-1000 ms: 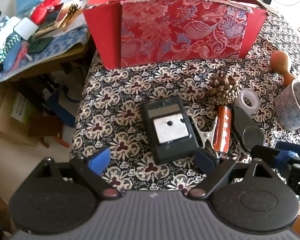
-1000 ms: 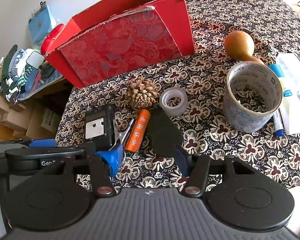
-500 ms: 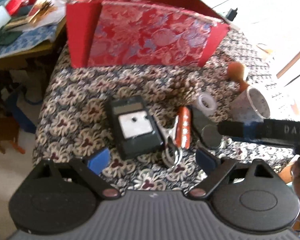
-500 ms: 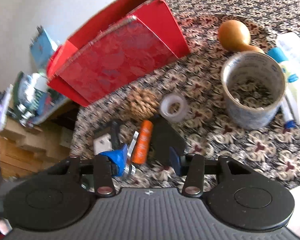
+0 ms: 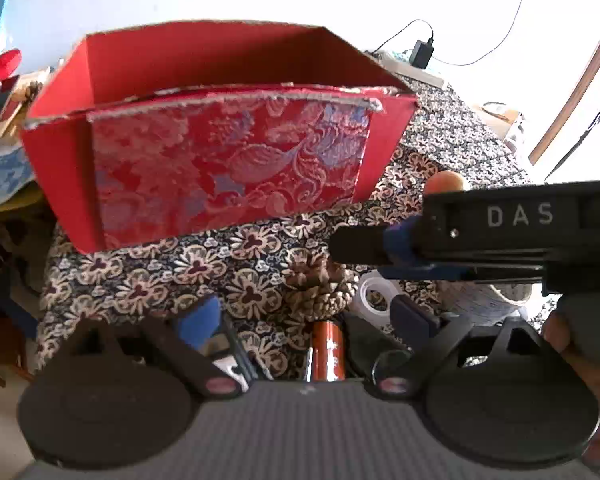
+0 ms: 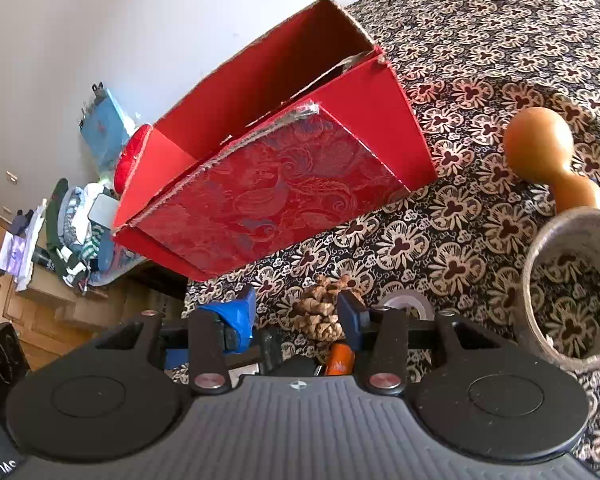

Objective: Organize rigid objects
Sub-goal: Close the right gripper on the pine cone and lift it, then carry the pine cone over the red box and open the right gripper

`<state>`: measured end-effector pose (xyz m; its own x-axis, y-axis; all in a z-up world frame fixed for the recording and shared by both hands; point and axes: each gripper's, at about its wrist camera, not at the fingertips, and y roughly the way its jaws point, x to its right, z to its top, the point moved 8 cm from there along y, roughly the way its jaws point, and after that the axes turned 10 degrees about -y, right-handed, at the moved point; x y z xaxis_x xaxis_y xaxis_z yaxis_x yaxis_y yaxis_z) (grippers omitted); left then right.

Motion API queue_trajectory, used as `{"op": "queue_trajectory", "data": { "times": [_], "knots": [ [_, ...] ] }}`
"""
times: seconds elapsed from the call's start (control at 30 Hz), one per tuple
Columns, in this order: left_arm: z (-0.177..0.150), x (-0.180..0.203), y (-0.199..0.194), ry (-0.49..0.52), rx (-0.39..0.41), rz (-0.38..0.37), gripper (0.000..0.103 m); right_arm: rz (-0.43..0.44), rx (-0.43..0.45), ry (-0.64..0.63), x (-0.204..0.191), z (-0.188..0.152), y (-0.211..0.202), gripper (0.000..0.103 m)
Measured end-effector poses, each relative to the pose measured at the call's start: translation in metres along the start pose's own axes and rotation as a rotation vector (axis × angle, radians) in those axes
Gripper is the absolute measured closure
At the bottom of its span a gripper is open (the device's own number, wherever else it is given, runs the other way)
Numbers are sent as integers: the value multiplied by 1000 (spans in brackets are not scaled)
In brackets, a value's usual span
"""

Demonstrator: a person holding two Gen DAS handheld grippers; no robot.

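The red brocade box (image 5: 220, 160) stands open-topped at the back of the patterned tablecloth (image 5: 148, 280). In front of it lie a pinecone (image 5: 320, 288), a clear tape roll (image 5: 374, 292) and an orange cylinder (image 5: 328, 354). My left gripper (image 5: 306, 318) is open low over them, with nothing pressed between its blue pads. My right gripper (image 6: 294, 314) comes in from the right, its black body (image 5: 520, 216) level, its tips just above the pinecone (image 6: 320, 316). Its pads stand apart and do not press the cone.
A wide patterned tape roll (image 6: 572, 292) and a wooden gourd (image 6: 540, 148) sit to the right. A black device (image 5: 228, 360) is mostly hidden under my left finger. Left of the table is a cluttered lower shelf (image 6: 72, 240). A hand (image 5: 572, 340) holds the right gripper.
Both views have tilted up toward the red box. The right gripper's jaws narrowed, and it moved left over the pinecone. The left gripper moved forward, so the black device slid under it.
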<state>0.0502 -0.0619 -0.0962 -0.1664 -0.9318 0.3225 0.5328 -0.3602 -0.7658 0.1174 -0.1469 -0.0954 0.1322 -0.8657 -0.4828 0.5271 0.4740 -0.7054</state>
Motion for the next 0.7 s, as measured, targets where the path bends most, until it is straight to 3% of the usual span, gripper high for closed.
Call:
{"op": "queue_trajectory", "data": {
  "times": [0.2,0.27,0.43,0.53,0.7],
  "knots": [
    [2,6,21,27,-8,-23,16,-36,-41,-66,5,-1,18,74],
    [0,7,27,39,-21,-33,33,-36,-59,-81,6,-2,25,75],
    [-1,9,41,50,-52,-48,43,-41,-88,-114,11,-4,35,76],
    [-2,8,47,50,-69,-58,61,-23,-86,-133,11,-2,36,77],
    [-3,6,49,36,-70,-77,63,-5,-100,-126,16,-1,33,78]
  ]
}}
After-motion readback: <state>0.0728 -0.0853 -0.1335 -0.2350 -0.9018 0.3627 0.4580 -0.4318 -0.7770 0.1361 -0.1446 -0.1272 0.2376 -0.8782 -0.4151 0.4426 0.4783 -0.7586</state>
